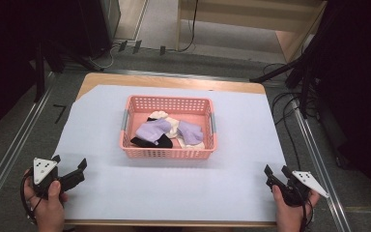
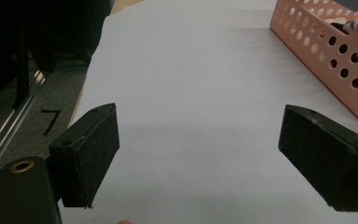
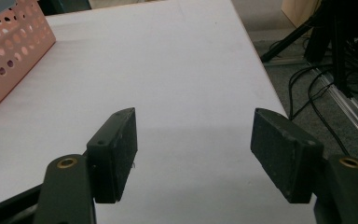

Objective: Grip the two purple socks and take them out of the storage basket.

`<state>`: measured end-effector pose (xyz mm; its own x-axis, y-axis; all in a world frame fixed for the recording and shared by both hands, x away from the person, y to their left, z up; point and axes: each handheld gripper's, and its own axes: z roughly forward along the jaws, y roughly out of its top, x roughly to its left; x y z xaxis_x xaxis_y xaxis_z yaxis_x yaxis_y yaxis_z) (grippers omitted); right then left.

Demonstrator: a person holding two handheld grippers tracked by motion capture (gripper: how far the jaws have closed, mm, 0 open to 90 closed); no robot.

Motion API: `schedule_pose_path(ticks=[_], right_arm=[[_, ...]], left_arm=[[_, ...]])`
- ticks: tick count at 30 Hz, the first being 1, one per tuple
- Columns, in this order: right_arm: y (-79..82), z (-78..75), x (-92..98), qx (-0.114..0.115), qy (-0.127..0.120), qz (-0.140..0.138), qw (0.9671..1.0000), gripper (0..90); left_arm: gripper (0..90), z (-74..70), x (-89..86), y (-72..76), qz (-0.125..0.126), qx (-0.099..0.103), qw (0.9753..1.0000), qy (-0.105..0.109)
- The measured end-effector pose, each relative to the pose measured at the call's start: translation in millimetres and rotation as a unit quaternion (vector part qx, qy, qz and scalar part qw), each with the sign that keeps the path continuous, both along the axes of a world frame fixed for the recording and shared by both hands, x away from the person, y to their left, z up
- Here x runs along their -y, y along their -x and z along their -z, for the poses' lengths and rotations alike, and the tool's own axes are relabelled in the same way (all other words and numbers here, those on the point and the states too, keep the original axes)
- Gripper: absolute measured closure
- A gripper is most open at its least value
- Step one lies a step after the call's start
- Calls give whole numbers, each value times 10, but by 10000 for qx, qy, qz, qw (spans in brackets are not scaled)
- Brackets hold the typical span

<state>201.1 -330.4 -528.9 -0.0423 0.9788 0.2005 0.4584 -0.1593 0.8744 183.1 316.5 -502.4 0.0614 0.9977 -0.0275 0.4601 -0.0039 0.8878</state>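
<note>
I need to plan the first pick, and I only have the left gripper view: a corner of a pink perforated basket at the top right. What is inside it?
Observer: In the high view the pink basket holds a pile of socks: lilac socks, a black one and a white one.
Operator: Where is the right gripper?
Observer: The right gripper is near the table's front right corner, away from the basket, in the person's hand.
Operator: Is it open?
Observer: Yes. In the right gripper view its jaws stand wide apart with only bare white table cover between them.
Operator: Anything lying outside the basket?
Observer: No sock lies on the cover around it in the high view.
</note>
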Motion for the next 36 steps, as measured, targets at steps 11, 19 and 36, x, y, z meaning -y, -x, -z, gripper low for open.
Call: schedule_pose_path(ticks=[11,19,36], right_arm=[[27,-24,-20,65,-198,189,9996,374],[-10,-284,-218,301,-39,41,9995,395],[-400,-843,-777,411,144,-650,9969,425]], left_arm=[[133,3,-4,-14,2,-55,10000,49],[133,3,-21,-7,26,-25,9999,104],[133,3,-11,-3,22,-5,10000,62]])
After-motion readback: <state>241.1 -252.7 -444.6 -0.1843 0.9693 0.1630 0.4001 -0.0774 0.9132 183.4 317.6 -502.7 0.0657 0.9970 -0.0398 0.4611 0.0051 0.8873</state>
